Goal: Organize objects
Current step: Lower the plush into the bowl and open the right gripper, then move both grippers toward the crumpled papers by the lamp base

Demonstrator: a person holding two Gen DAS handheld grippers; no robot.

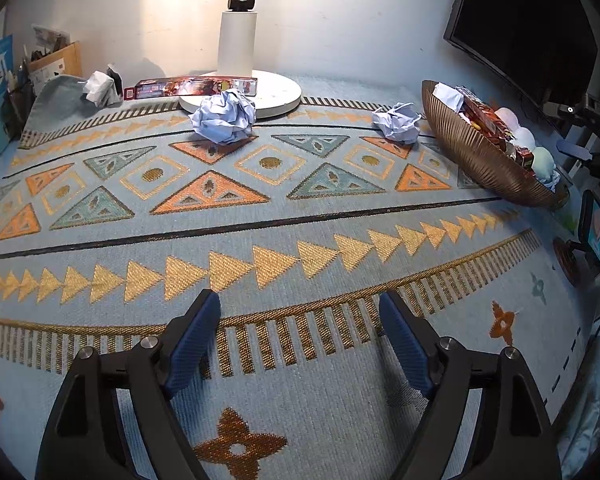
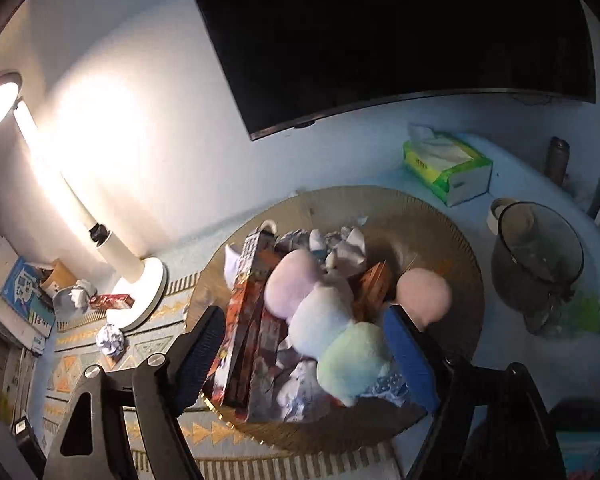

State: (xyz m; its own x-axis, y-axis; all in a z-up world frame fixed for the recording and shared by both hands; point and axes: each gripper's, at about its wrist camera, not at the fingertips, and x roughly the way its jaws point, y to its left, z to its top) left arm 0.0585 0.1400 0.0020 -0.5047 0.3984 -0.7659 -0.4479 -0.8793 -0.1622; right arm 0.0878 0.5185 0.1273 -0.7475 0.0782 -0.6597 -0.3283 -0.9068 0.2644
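The bowl (image 2: 440, 232) serves as the collecting place: it sits at the right end of the mat (image 1: 300, 400), just in front of the monitor (image 2: 380, 40), and already holds long red boxes (image 2: 252, 320), crumpled paper (image 2: 348, 252) and 4 soft pastel balls (image 2: 336, 316), piled loosely against one another. The right gripper (image 2: 308, 360) hangs above that pile with its jaws apart and nothing between the pads; the green ball (image 2: 352, 360) lies below and between them, apparently resting on the heap rather than held, which suits a drop just made into the bowl. The left gripper (image 1: 300, 344) hovers over bare mat, jaws likewise apart and empty, probably waiting its turn. What remains to tidy lies toward the lamp (image 1: 240, 80): 1 paper wad (image 1: 224, 116) touching the lamp base, a 2nd wad (image 1: 398, 122) just beside the bowl's rim, a red box (image 1: 196, 87) lying across the base, and a 3rd wad (image 1: 98, 88) near the cardboard holder (image 1: 56, 66) at the far left. The wad beside the bowl looks the easiest next pick.
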